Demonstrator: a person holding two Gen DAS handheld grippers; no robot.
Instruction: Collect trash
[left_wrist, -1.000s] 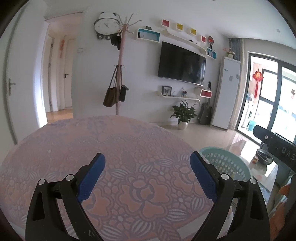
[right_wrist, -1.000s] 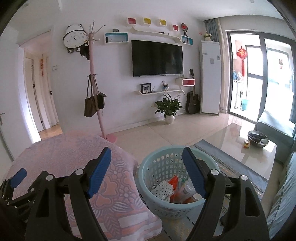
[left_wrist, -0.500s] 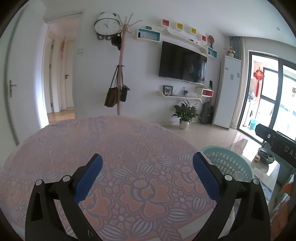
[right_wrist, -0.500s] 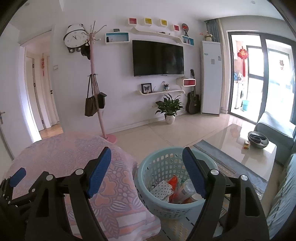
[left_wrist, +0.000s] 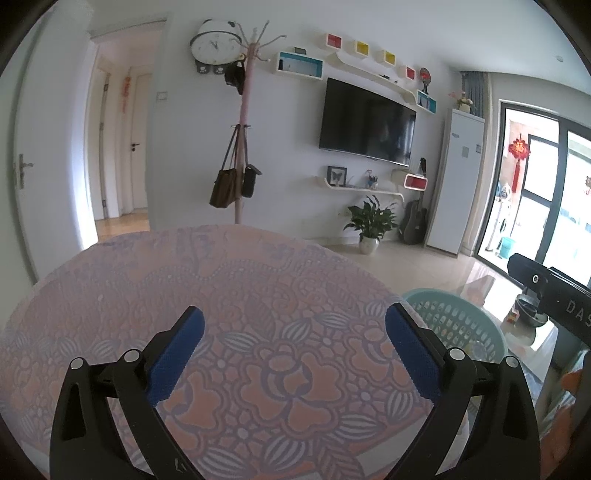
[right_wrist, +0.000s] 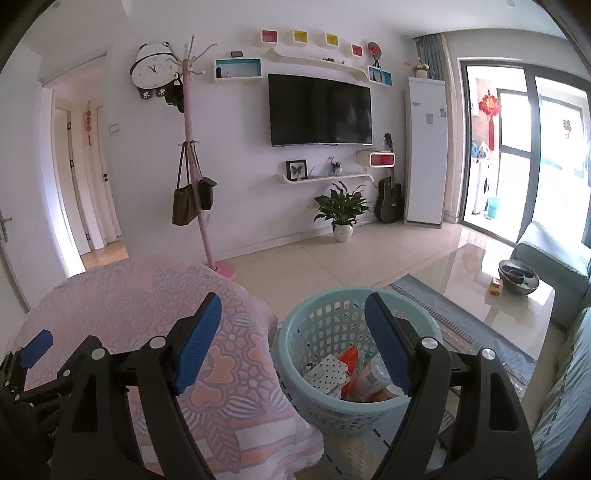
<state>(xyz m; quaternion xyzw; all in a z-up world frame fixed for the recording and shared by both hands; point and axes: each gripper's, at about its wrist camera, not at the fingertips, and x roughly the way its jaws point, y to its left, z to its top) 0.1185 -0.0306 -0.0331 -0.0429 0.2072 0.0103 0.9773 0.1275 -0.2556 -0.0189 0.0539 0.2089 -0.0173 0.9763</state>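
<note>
A light blue plastic basket (right_wrist: 328, 332) stands on the floor to the right of the round table; it also shows in the left wrist view (left_wrist: 458, 317). It holds several pieces of trash (right_wrist: 354, 373), among them a dotted white wrapper and orange and red packets. My right gripper (right_wrist: 293, 319) is open and empty, above the gap between the table's edge and the basket. My left gripper (left_wrist: 293, 325) is open and empty above the pink flowered tablecloth (left_wrist: 221, 295). No trash shows on the cloth.
A pink coat stand (right_wrist: 195, 177) with bags stands behind the table. A potted plant (right_wrist: 341, 214) and a guitar (right_wrist: 389, 199) stand by the TV wall. A glass coffee table (right_wrist: 498, 288) and a grey rug (right_wrist: 461, 325) lie to the right, with a sofa (right_wrist: 569, 387) beside them.
Both grippers have shifted only slightly; the views sit a little higher and the basket looks marginally nearer. Both grippers stay open and empty.
</note>
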